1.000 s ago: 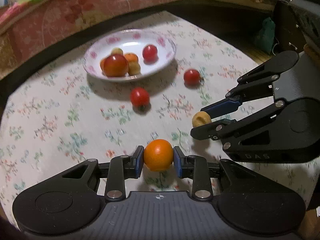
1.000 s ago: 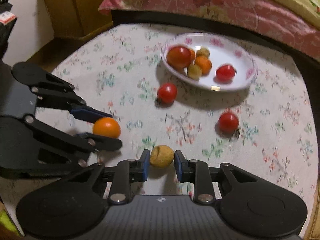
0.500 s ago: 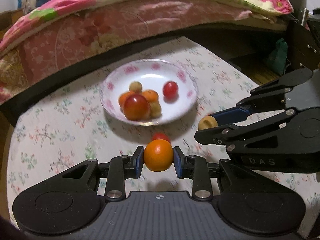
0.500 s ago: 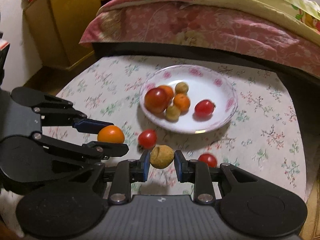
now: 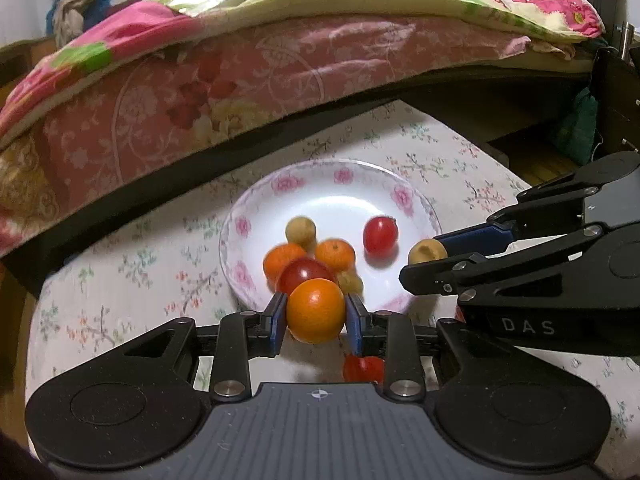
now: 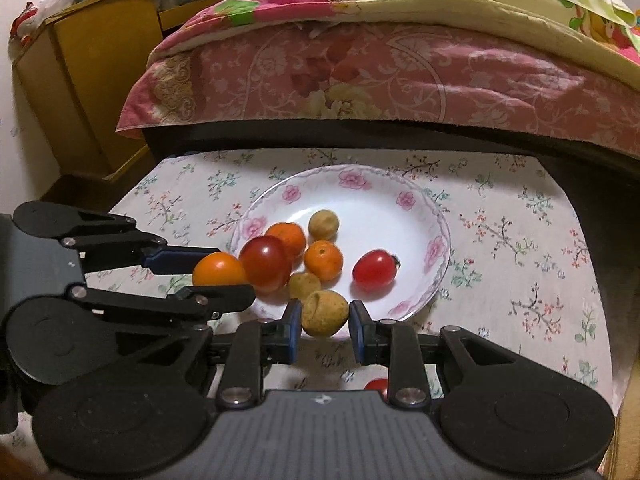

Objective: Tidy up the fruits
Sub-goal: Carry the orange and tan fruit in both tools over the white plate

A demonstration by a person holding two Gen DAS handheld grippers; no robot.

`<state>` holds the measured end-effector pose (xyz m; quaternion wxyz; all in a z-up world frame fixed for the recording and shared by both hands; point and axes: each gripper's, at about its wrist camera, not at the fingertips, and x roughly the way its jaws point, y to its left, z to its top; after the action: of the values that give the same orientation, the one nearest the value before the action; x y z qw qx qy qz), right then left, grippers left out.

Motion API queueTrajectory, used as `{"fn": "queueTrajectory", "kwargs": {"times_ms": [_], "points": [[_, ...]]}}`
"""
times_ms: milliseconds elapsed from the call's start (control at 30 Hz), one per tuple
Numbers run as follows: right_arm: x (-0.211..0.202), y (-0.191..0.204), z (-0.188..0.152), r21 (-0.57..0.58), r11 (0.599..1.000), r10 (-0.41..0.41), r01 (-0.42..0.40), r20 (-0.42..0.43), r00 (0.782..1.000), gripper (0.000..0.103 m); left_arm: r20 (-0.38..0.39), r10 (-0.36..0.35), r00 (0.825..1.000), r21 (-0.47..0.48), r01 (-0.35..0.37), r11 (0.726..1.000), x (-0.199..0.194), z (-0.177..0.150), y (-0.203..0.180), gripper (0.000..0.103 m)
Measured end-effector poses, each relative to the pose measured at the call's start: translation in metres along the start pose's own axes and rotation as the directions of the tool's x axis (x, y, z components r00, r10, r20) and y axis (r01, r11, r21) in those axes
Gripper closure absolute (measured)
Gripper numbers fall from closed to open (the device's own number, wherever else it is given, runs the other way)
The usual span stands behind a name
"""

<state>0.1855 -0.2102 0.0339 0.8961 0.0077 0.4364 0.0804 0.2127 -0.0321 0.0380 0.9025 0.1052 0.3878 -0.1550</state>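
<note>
My left gripper (image 5: 316,312) is shut on an orange fruit (image 5: 316,310) and holds it over the near rim of the floral white plate (image 5: 340,176). It also shows in the right wrist view (image 6: 218,270). My right gripper (image 6: 324,314) is shut on a small tan-yellow fruit (image 6: 324,313) over the plate's (image 6: 348,176) near rim; that fruit shows in the left wrist view (image 5: 426,251). The plate holds several fruits: red tomatoes (image 6: 374,266), small oranges (image 6: 323,260) and tan fruits (image 6: 323,224).
A red tomato (image 5: 363,367) lies on the floral tablecloth (image 6: 520,240) under the grippers, also low in the right wrist view (image 6: 376,384). A bed with pink bedding (image 6: 400,72) runs behind the table. A yellow cabinet (image 6: 92,52) stands at the left.
Both grippers have lifted and moved forward with their fruits, from the table's near part to over the plate's near rim. The loose tomatoes now lie beneath or behind them.
</note>
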Motion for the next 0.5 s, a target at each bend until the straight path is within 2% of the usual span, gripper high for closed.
{"fn": "queueTrajectory", "kwargs": {"times_ms": [233, 500], "points": [[0.013, -0.020, 0.010, 0.058, 0.998, 0.031, -0.030, 0.001, 1.000, 0.077, 0.024, 0.005, 1.000, 0.001, -0.005, 1.000, 0.012, 0.009, 0.002, 0.066], [0.026, -0.033, 0.021, 0.077, 0.997, 0.020, -0.021, 0.009, 1.000, 0.077, 0.040, -0.004, 0.999, -0.006, 0.004, 1.000, 0.024, 0.020, 0.005, 0.066]]}}
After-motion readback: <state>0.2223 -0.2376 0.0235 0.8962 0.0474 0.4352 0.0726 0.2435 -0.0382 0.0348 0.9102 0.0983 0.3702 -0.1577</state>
